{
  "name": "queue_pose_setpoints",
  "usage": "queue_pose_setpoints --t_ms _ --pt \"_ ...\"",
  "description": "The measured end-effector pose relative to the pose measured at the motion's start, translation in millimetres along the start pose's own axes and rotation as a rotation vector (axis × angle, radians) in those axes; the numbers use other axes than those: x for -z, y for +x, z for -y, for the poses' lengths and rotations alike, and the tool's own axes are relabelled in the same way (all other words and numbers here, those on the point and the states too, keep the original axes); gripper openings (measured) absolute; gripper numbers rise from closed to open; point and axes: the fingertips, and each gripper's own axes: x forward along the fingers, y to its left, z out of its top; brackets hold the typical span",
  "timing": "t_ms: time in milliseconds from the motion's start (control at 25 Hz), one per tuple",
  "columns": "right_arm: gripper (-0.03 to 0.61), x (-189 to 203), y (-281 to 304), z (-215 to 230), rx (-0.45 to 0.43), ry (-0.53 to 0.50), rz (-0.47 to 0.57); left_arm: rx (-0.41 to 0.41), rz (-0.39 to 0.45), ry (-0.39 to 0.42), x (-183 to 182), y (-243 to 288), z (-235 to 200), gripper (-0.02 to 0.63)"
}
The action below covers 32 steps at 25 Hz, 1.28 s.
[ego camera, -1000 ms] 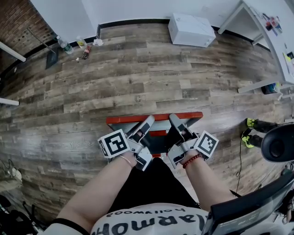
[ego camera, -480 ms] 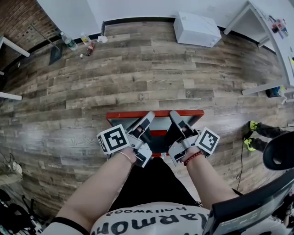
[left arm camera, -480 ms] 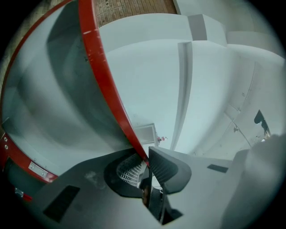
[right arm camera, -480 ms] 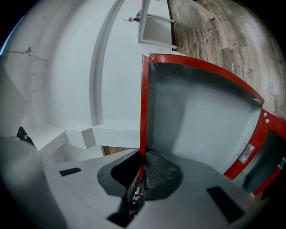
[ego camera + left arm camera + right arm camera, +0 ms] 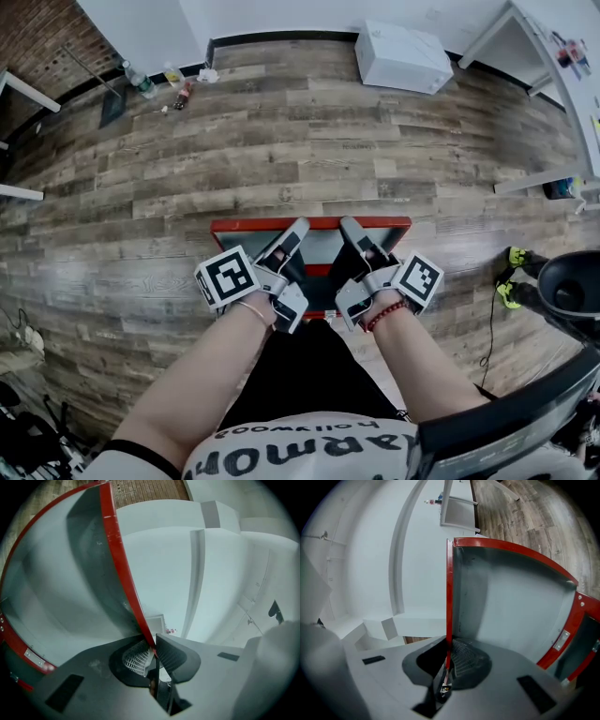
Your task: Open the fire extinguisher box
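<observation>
The fire extinguisher box (image 5: 317,277) stands on the wood floor just in front of my knees, red with a grey inside. Its lid (image 5: 246,226) is lifted; the red front rim runs across the head view. My left gripper (image 5: 298,226) is shut on that rim left of centre, and the right gripper (image 5: 345,223) is shut on it right of centre. In the left gripper view the red lid rim (image 5: 123,573) runs down into the left gripper (image 5: 153,645). In the right gripper view the lid rim (image 5: 449,597) stands upright, pinched by the right gripper (image 5: 448,652).
A white carton (image 5: 405,56) lies by the far wall. Bottles (image 5: 141,84) and litter sit at the back left. White table legs (image 5: 539,178) stand at the right. A black chair (image 5: 525,412) is at the lower right, with yellow-green shoes (image 5: 512,257) beside it.
Both grippers and the lid rim have moved slightly up the head view, away from my body. Both grips are the same as before.
</observation>
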Motion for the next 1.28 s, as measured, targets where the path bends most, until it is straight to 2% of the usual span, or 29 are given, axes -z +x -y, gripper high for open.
queue_pose_setpoints --t_ms 200,360,520,640,760,920,1120,1280 --pt "0.029 0.6 0.8 2.4 0.001 0.008 -0.017 0.074 0.031 -0.051 1.5 4.9 7.9 0.041" --pt "0.029 -0.7 2.1 5.3 -0.007 0.002 -0.025 0.063 0.046 -0.037 0.5 5.0 2.9 0.041" --pt "0.029 -0.2 4.3 5.6 -0.012 0.010 -0.031 0.004 0.031 0.034 -1.9 1.5 -7.2 0.041" --pt "0.029 -3.1 7.0 6.3 -0.012 0.010 -0.034 0.045 0.046 -0.002 -2.6 8.2 -0.9 0.041" --pt "0.029 -5.9 9.4 6.9 -0.011 0.009 -0.036 0.012 0.038 0.031 -4.6 9.5 -5.7 0.043" --pt "0.029 -7.8 13.5 8.9 -0.008 0.023 -0.023 0.056 0.058 -0.014 -6.9 16.3 -0.8 0.043" --pt "0.029 -13.3 22.4 11.2 0.003 0.032 -0.015 0.050 0.089 -0.059 -14.8 22.3 -7.2 0.043" --pt "0.029 -16.3 26.0 15.6 0.020 0.044 -0.005 0.039 0.094 -0.064 -17.6 25.7 -12.8 0.043"
